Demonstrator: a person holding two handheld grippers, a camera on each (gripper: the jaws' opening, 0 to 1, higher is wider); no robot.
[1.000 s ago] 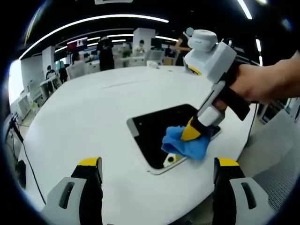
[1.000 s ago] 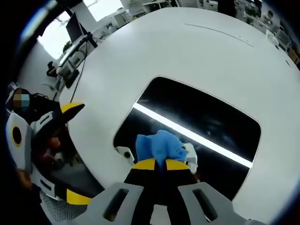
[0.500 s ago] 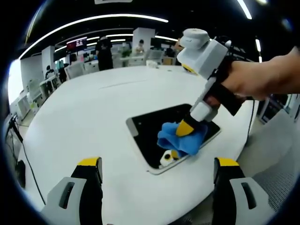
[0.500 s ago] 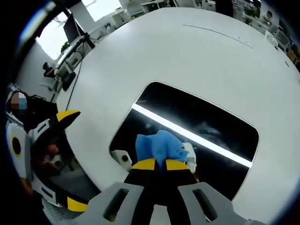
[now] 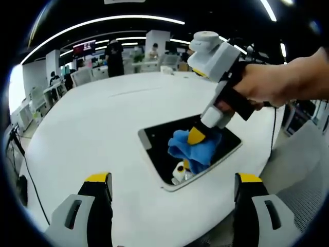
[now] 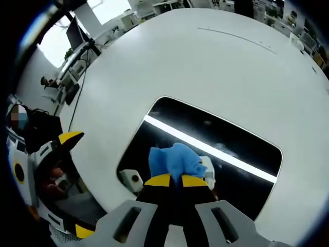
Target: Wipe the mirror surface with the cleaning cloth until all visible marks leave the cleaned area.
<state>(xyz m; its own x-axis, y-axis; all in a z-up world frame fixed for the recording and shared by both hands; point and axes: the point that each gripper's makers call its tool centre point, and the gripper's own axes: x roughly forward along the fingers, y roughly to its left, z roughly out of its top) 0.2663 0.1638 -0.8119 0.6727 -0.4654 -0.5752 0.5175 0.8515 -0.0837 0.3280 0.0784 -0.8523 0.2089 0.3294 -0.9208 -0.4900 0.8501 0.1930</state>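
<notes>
Blue cloth pressed on the mirror

We see our right gripper [image 6: 170, 180] with jaws clenched on the cleaning cloth [image 6: 174, 160], which rests on the dark mirror [image 6: 241, 146] lying flat on the white bench [image 6: 216, 67]; our left gripper [image 5: 172, 188] hovers nearby, jaws released.

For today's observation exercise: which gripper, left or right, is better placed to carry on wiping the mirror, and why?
The right gripper. Its jaws are shut on the blue cloth, pressed on the mirror. The left gripper hangs open above the white table, off the mirror, holding nothing.
</notes>
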